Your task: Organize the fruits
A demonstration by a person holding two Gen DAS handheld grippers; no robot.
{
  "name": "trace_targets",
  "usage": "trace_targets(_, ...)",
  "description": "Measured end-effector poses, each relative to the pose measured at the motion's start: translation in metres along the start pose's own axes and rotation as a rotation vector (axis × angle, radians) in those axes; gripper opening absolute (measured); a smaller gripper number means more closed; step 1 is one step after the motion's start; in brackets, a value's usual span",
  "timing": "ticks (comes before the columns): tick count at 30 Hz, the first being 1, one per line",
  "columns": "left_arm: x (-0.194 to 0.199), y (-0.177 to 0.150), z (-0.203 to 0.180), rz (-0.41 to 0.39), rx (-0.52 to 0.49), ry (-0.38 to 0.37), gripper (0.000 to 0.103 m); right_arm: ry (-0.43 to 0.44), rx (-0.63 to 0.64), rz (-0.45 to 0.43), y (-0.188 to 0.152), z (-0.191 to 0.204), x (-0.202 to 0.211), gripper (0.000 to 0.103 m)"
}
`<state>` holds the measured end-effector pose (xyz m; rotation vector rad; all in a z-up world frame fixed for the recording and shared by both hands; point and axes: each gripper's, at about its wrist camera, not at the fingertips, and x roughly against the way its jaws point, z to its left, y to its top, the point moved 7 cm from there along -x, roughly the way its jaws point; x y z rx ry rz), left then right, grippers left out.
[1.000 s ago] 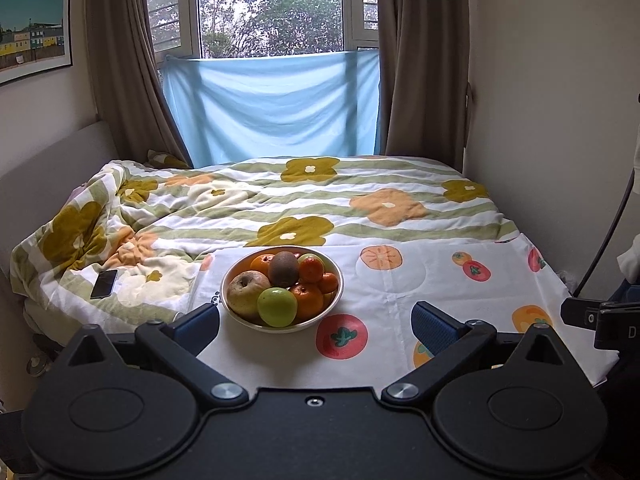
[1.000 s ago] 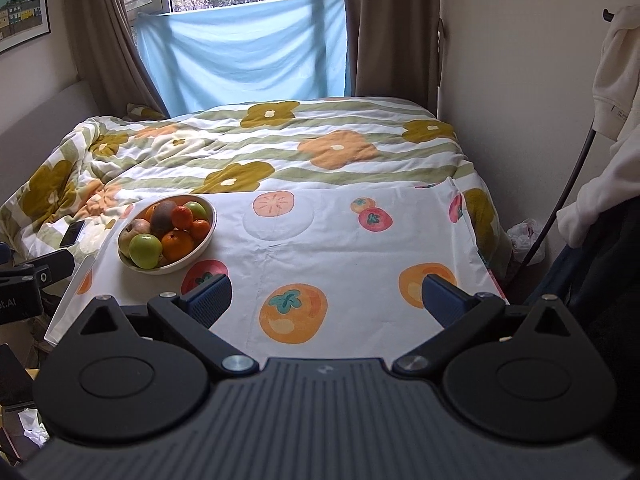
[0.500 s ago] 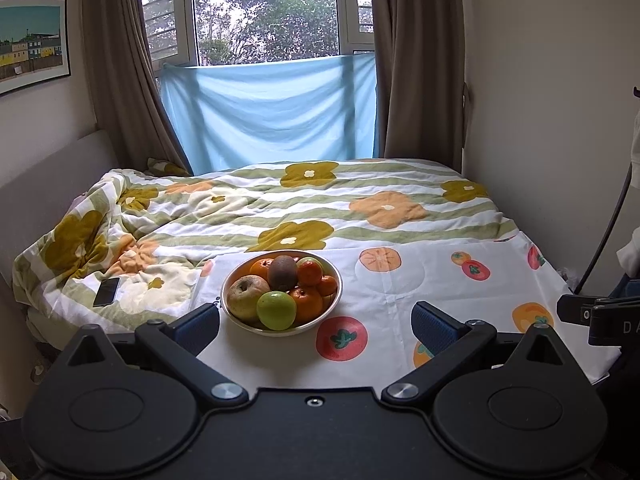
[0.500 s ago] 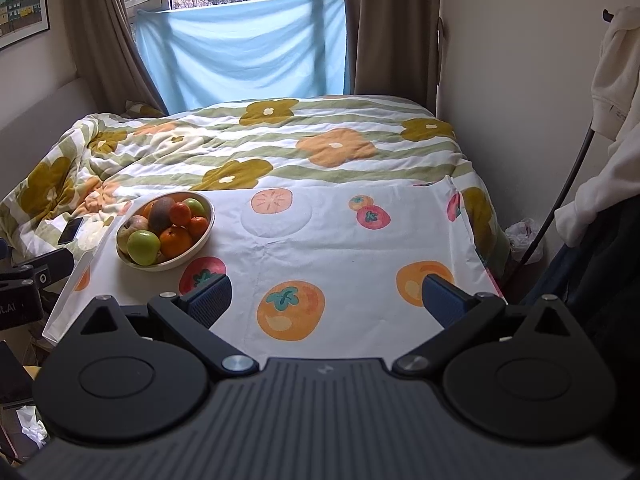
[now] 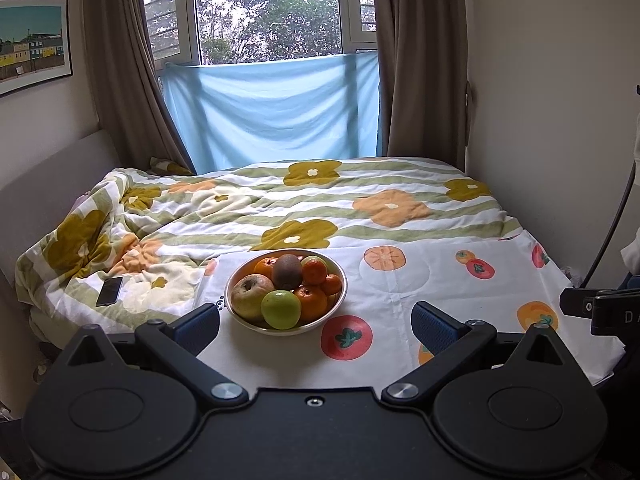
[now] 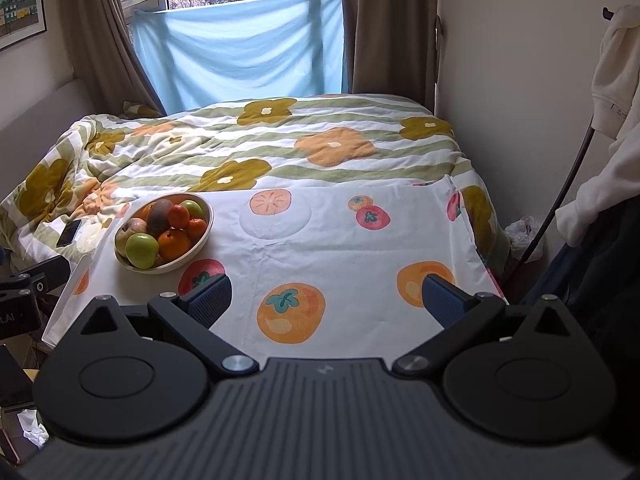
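Left wrist view showed all fruit piled in the bowl on the cloth; left gripper and right gripper gaped empty, fitting either sorted or unsorted

The framed picture at the upper left is cut by the frame edge in both views. In the bowl, the lower fruits lie hidden under the top ones — their count cannot be told. The right gripper shows only partly at the left view's right edge.
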<state>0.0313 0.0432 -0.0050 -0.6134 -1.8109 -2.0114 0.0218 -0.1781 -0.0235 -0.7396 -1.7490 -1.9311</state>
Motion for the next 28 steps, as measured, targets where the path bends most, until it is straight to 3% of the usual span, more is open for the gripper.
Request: trace_targets(28,-0.021,0.003,0.009,-0.008,-0.021,0.02,0.103,0.0,-0.002,0.005,0.006,0.01,-0.011,0.103)
